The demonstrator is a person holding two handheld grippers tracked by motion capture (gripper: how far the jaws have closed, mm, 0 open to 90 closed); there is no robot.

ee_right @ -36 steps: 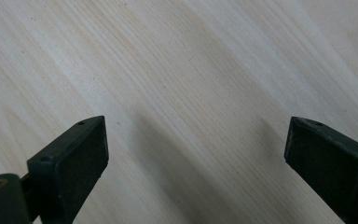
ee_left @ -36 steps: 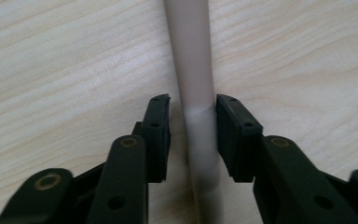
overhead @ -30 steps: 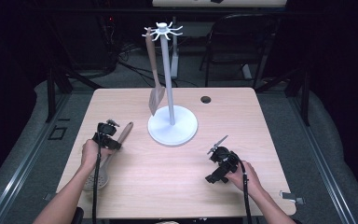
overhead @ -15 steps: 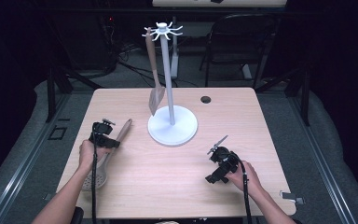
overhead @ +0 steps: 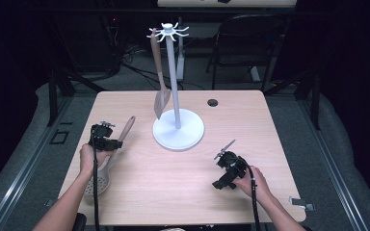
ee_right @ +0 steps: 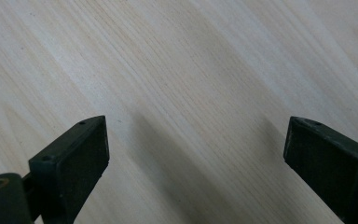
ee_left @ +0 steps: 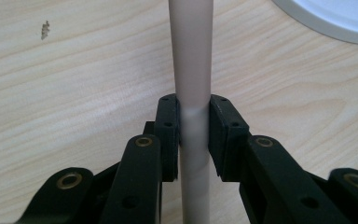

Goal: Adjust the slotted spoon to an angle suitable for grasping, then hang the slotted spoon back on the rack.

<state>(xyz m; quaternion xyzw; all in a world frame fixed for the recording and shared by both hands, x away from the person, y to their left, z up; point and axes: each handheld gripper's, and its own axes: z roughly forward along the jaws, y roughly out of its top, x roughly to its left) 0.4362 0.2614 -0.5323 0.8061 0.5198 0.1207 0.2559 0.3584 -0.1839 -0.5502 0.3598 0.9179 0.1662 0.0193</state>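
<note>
A white utensil stand (overhead: 172, 72) with a round base (overhead: 178, 130) rises at the middle of the wooden table (overhead: 183, 192). A brown spatula (overhead: 159, 77) hangs from its top hooks. At the left, a long pale-handled skimmer (overhead: 126, 128) lies with its perforated head (overhead: 98, 184) near the front edge. My left gripper (overhead: 107, 139) is shut on its handle. In the left gripper view the handle (ee_left: 191, 70) runs straight up between the jaws of the left gripper (ee_left: 193, 135), with the base's rim (ee_left: 335, 18) at top right. My right gripper (overhead: 221, 179) rests at the front right, open, and in its own view the right gripper (ee_right: 196, 154) has bare wood between its jaws.
A small black grommet (overhead: 213, 102) sits in the table behind the stand's base. A dark chair (overhead: 250, 43) stands beyond the far edge. Dark floor and metal frames surround the table.
My left gripper and the skimmer have shifted slightly left and toward the person, and the handle's far end now tilts up a little more. The right gripper has not moved.
</note>
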